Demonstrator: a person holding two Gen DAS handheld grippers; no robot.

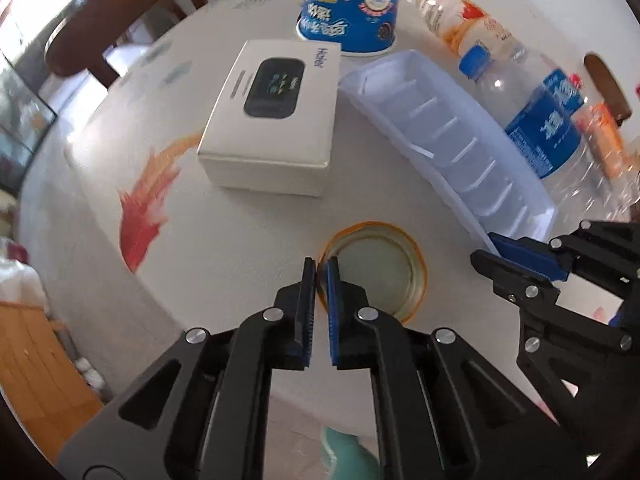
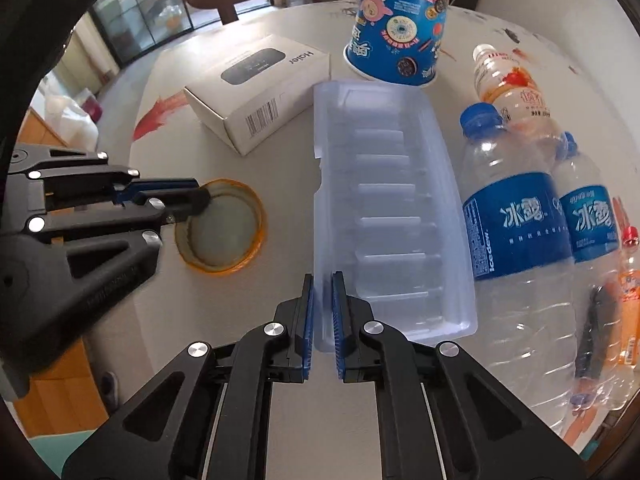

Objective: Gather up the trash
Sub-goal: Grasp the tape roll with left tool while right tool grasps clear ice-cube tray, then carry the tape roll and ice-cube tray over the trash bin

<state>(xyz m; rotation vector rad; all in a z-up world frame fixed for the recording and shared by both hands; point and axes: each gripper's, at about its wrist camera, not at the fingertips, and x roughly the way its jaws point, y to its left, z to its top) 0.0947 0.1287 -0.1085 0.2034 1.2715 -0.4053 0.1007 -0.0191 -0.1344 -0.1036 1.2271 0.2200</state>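
An orange-rimmed plastic lid (image 1: 378,268) (image 2: 224,228) lies upturned on the table. My left gripper (image 1: 320,268) (image 2: 202,198) is shut on its near rim, one pad inside and one outside. A clear plastic tray with ribbed compartments (image 1: 452,136) (image 2: 384,208) lies lengthwise beside the lid. My right gripper (image 2: 322,280) (image 1: 490,246) is shut on the tray's near-left edge, its thin wall pinched between the blue pads.
A white Haier box (image 1: 272,116) (image 2: 260,88) and an upside-down blue snack cup (image 1: 352,4) (image 2: 400,28) stand beyond. Empty bottles (image 2: 516,224) (image 1: 480,40) lie to the right of the tray. The round table's edge (image 1: 60,184) curves at left, with a wooden chair (image 1: 112,12) behind.
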